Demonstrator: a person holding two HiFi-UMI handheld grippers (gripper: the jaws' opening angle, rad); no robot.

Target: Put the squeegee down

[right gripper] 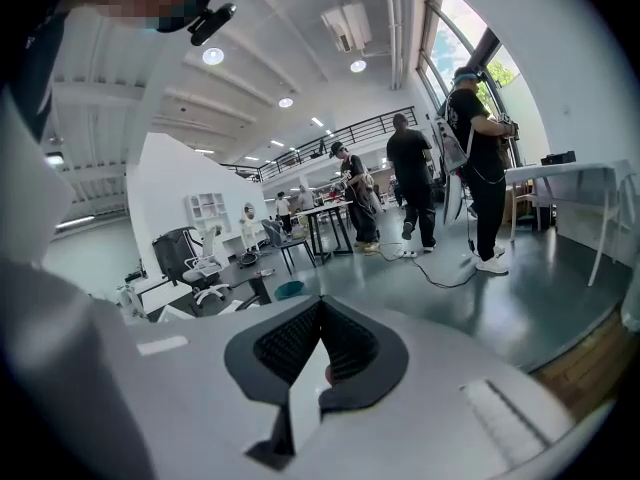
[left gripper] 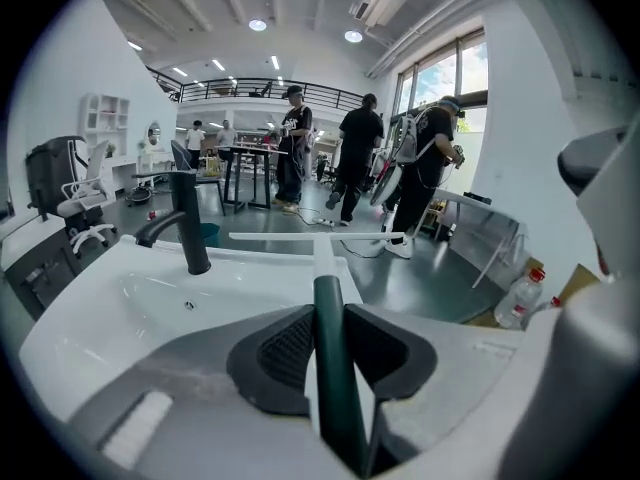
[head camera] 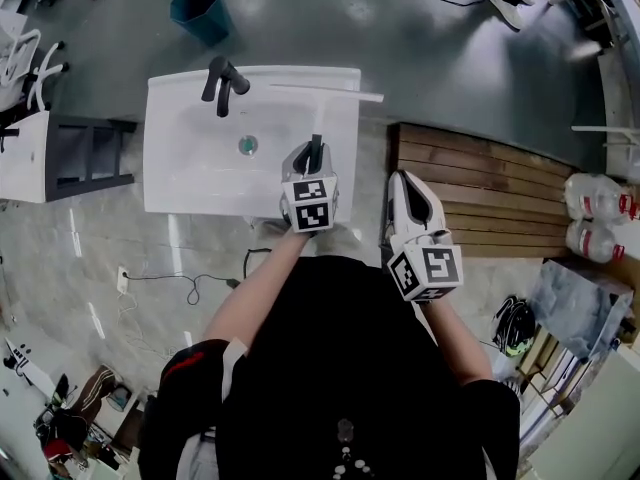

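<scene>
The squeegee has a dark green handle and a white shaft, which ends in a long white blade. My left gripper is shut on the handle, one dark pad on each side. In the head view this gripper is over the right part of the white sink, and the blade lies across the sink's far right corner. I cannot tell whether the blade touches the rim. My right gripper hangs to the right of the sink, shut and empty.
A black faucet stands at the sink's back edge, with a drain in the basin. A teal bin sits beyond the sink. A wooden pallet and water bottles lie to the right. People stand farther back.
</scene>
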